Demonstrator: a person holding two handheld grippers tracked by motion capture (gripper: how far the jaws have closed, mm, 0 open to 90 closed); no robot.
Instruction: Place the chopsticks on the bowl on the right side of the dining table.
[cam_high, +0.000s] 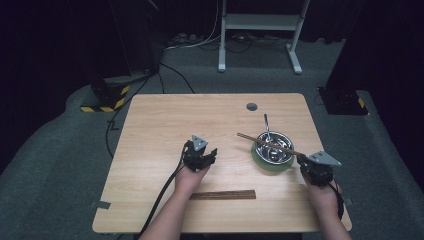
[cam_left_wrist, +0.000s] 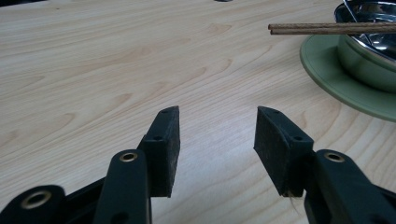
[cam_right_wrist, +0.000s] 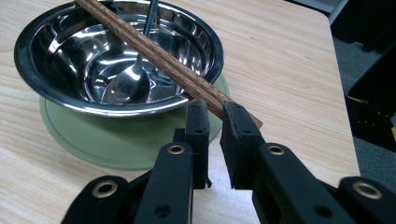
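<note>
The right gripper (cam_right_wrist: 215, 114) has its jaws pinched together on the near end of a pair of wooden chopsticks (cam_right_wrist: 154, 56), the two sticks held side by side between the black pads. From that grip the chopsticks run out across the rim of a steel bowl (cam_right_wrist: 32, 70) and beyond its far side, their free tips hanging over the table (cam_high: 160, 120). The left gripper (cam_left_wrist: 217, 135) rests on the bare wood with its jaws standing well apart and nothing between them; the chopstick tips (cam_left_wrist: 280, 29) show ahead of it.

The chopsticks look light, stiff and thin, with a grained wooden surface that should not slip much against the pads. Held at one end, they are a long lever, so the far tips may swing or the pair may scissor apart; a grip nearer the middle would likely steady them, and the pinch should cross both sticks at once.

The bowl sits on a pale green plate (cam_right_wrist: 121, 149) and holds a metal spoon (cam_right_wrist: 128, 84), its handle leaning over the far rim. The polished bowl is probably slick and free to slide on the plate if the sticks drag on its rim.

A dark wooden strip (cam_high: 223, 195), perhaps a chopstick rest or case, lies near the table's front edge between the person's forearms.

No brand, label or writing can be read on any of these things.
</note>
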